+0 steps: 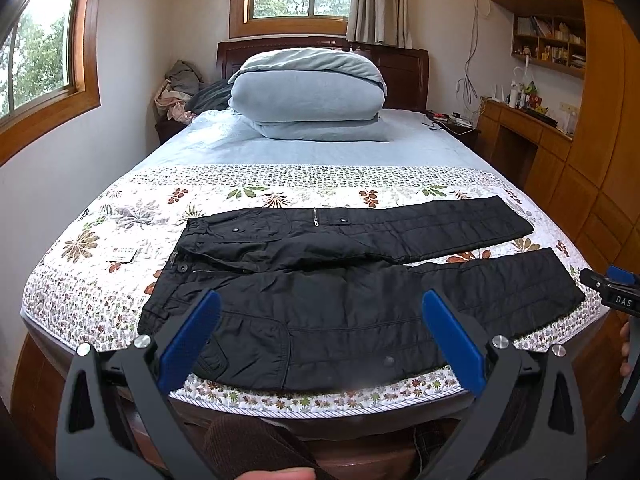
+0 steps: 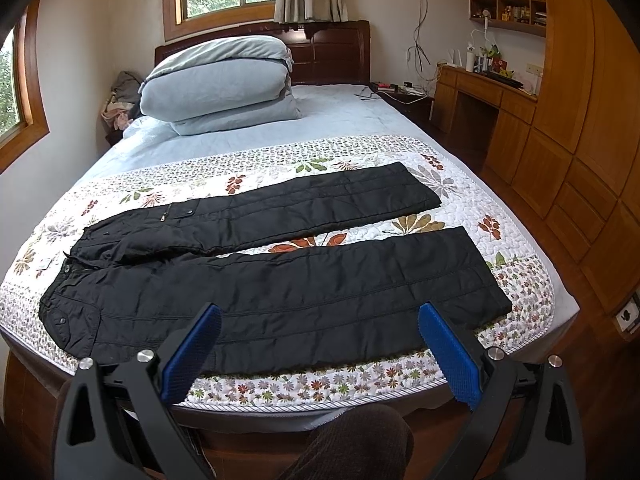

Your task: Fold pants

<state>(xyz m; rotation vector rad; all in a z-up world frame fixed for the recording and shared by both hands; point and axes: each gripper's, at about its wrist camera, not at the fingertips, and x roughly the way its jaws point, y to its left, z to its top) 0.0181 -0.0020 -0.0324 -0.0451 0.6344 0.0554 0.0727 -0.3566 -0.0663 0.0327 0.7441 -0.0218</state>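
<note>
Black padded pants lie flat across the foot of the bed, waistband to the left, both legs spread apart toward the right. In the right wrist view the pants show the same way, the near leg ending close to the bed's right side. My left gripper hovers open above the near leg, short of the bed edge, with nothing between its blue pads. My right gripper is open too, over the near leg's lower half. The right gripper's body shows at the far right of the left wrist view.
The bed has a floral quilt at the foot and a light-blue sheet beyond. Folded blue bedding is stacked by the headboard. A small card lies left of the waistband. Wooden cabinets and a desk line the right wall.
</note>
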